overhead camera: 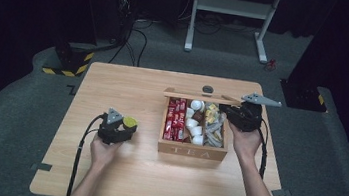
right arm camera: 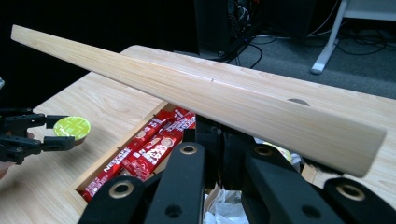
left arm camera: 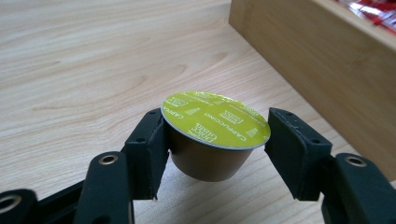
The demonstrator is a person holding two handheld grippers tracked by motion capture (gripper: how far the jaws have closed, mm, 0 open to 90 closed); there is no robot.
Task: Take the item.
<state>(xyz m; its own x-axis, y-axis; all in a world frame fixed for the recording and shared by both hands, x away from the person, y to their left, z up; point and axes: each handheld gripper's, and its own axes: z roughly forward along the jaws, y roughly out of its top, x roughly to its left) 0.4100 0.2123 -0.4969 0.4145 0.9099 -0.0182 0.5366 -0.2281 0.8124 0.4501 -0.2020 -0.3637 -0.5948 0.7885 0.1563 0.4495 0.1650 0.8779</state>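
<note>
**A:** So where are we at? Our left gripper (left arm camera: 212,140) has its jaws narrowed onto the small brown coffee capsule with the yellow-green foil top (left arm camera: 215,125), gripping it by the sides just under the rim. In the high view the capsule (overhead camera: 129,122) sits out over the light wooden table (overhead camera: 103,170), around 9 o'clock from the wooden tea box with TEA burned into its front (overhead camera: 192,152), and well apart from it.

**B:** Yep, and our right gripper (right arm camera: 219,140) is pinched tight on the thin flat wooden lid (right arm camera: 205,100), keeping it lifted at the box's 12 o'clock edge so the compartments stay open. We can see the red sachets (overhead camera: 175,120) on the left side and the white pods (overhead camera: 194,123) in the middle.

**A:** Is the capsule resting on the table or just above it? From the left gripper view we'd guess it's hanging a touch off the surface, but the angle is poor, so not sure.

**B:** Same. Either way we'd call this the set-down step: capsule out of the box, going onto the table at the box's 9 o'clock.

**A:** So next move probably: ease it down until the base sits flat, foil up, then spread the jaws and back straight off so we don't tip it.

**B:** And the right side just holds the lid steady. If it slips, it slams onto the pods.
</note>
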